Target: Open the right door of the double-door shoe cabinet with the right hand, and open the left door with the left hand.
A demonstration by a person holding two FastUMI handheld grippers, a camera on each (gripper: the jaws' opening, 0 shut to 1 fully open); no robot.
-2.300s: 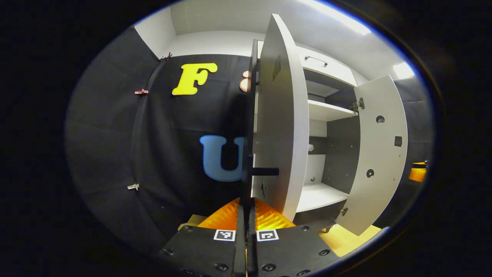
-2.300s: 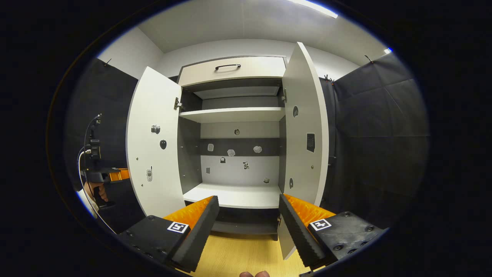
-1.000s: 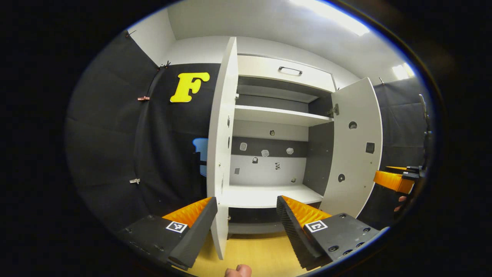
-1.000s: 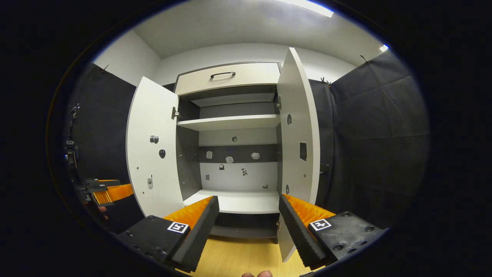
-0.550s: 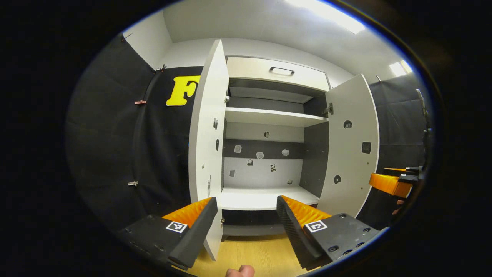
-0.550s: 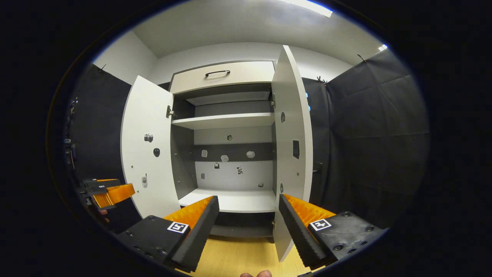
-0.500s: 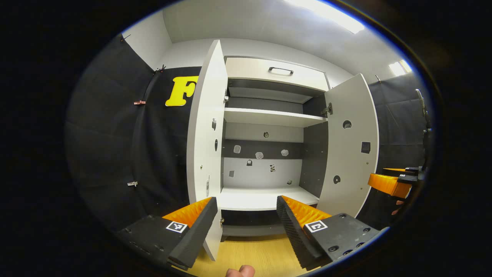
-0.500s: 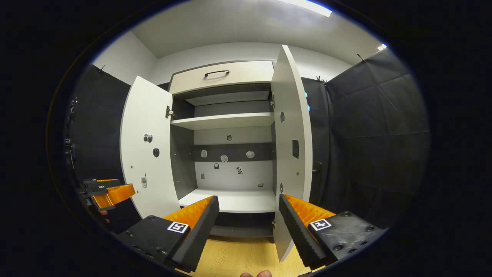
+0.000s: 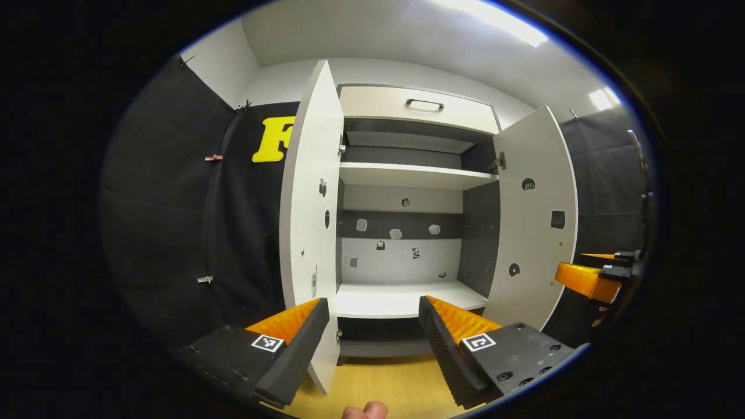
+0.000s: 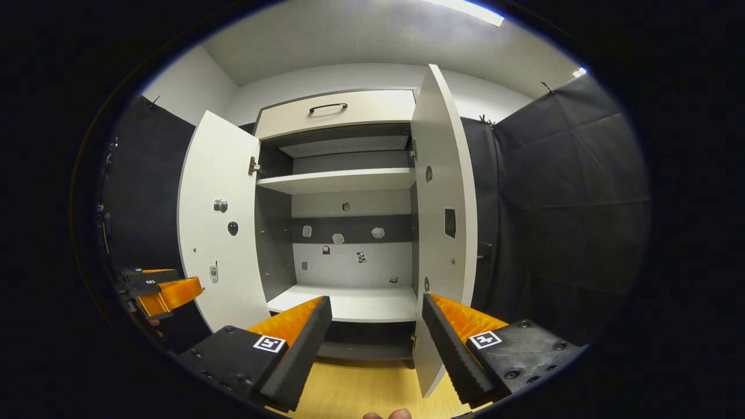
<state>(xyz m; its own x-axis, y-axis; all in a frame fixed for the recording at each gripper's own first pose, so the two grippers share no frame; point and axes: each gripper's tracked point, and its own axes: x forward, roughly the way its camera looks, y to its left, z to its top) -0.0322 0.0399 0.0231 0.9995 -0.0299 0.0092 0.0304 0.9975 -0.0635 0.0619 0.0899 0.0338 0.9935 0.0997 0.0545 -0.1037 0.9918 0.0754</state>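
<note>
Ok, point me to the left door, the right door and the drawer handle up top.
White left door (image 9: 308, 203): left gripper view, middle of its inner face.
White right door (image 10: 442, 192): right gripper view, middle of its inner face.
Dark curved drawer handle (image 10: 327, 107): right gripper view, centre of the bar.

You've got bright, even light here, coming from the ceiling strip (image 9: 495, 17) that glares white at the top of the left gripper view. The cabinet doors (image 9: 308, 221) bow outward with the fisheye. The shelf (image 10: 340, 180) throws soft shade beneath it. Focus is sharp mid-frame; the left gripper (image 10: 160, 291) dims and smears near the rim.
</note>
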